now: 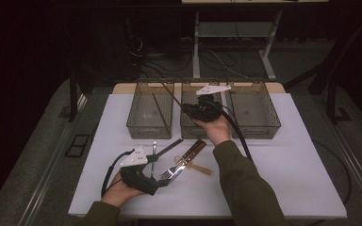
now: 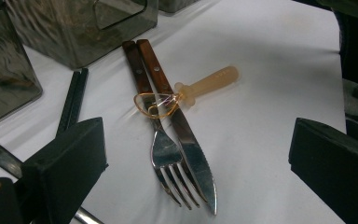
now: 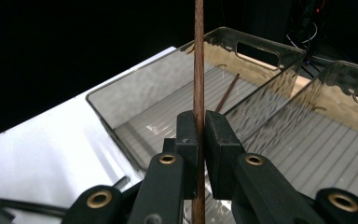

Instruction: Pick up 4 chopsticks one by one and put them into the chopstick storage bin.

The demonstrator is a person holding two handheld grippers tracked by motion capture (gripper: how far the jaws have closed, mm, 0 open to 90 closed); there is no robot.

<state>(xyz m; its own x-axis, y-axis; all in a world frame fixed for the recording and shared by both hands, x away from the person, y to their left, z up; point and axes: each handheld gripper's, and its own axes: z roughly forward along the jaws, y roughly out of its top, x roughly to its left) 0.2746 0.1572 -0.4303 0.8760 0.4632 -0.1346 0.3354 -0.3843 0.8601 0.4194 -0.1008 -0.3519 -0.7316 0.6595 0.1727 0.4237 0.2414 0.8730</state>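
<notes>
High view: right gripper over the middle bin, pinching a brown chopstick that slants toward the left bin; jaws themselves dark, hard to separate. Left gripper rests beside the fork.

Left gripper view: jaws spread wide, cut off below; fork, knife, pale spoon between.

Right gripper view: pads pressed on the chopstick; its ends cut off.

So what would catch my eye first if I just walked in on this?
Probably the right gripper, its jaws clamped on a thin brown chopstick above the left bin of three clear bins. Then the fork and knife lying side by side on the white table, before the open left gripper.
</notes>
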